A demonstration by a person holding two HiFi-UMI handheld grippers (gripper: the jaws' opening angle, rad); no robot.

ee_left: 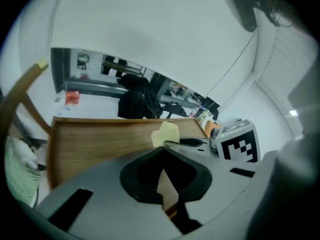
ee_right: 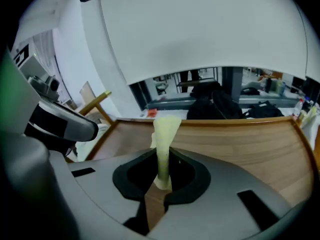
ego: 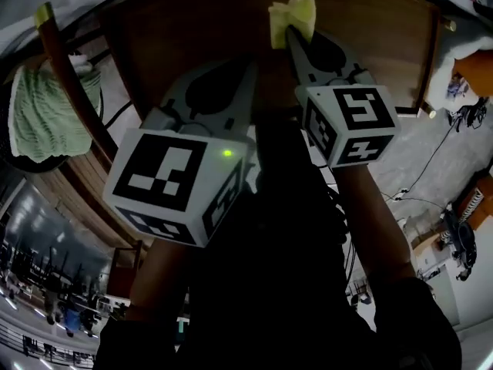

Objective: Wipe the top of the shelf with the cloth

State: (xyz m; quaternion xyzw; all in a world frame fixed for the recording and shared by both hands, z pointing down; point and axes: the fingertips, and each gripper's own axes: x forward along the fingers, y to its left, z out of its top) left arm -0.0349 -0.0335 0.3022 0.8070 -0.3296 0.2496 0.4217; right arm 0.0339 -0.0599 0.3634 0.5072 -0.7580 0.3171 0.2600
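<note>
Two grippers are working above the wooden shelf top. The right gripper is clenching the yellow cloth between its closed jaws, and the cloth is bunching out just beyond the tips, over the far part of the shelf top. In the right gripper view the cloth is standing up from the pinch as a narrow fold, with the wood behind it. Whether the cloth is touching the wood cannot be told. The left gripper is hanging just beside the right one, nearer the person, its jaws pressed together on nothing. A green towel is lying off to the left, below the shelf top.
</note>
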